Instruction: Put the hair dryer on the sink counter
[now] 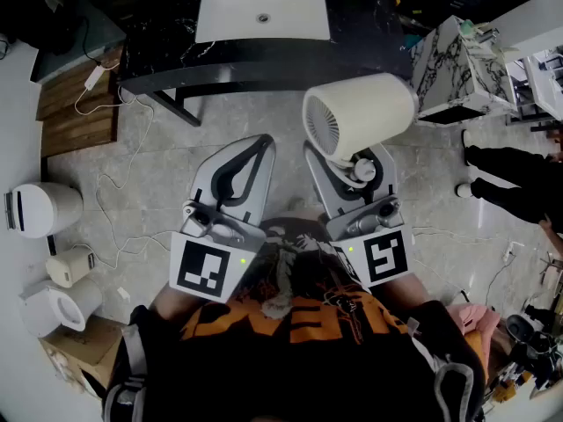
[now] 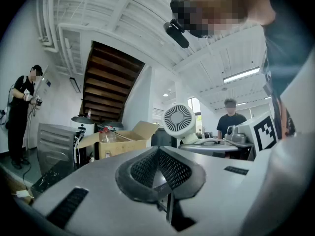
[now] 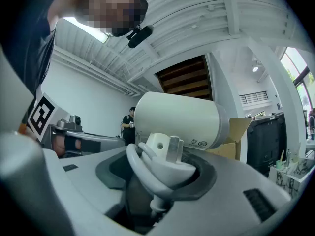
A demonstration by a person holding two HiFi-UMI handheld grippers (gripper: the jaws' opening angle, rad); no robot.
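Note:
A cream hair dryer (image 1: 361, 112) is held up in the air in front of me, its round rear grille facing left. My right gripper (image 1: 347, 161) is shut on the dryer's handle, with the coiled white cord and its plug (image 3: 165, 151) bunched between the jaws. In the right gripper view the dryer's barrel (image 3: 177, 119) fills the middle. My left gripper (image 1: 255, 143) is alongside it, to the left, shut with nothing in it. The left gripper view catches the dryer's grille (image 2: 178, 122). The black marble sink counter (image 1: 352, 47) with its white basin (image 1: 262, 11) lies ahead, beyond both grippers.
A white marbled cabinet (image 1: 457, 60) stands right of the counter. Wooden steps (image 1: 75, 104) and a white cable (image 1: 106, 183) lie on the floor at left, with white appliances (image 1: 44, 209) nearby. A person's legs (image 1: 510, 183) show at right. A cardboard box (image 2: 118, 141) sits behind.

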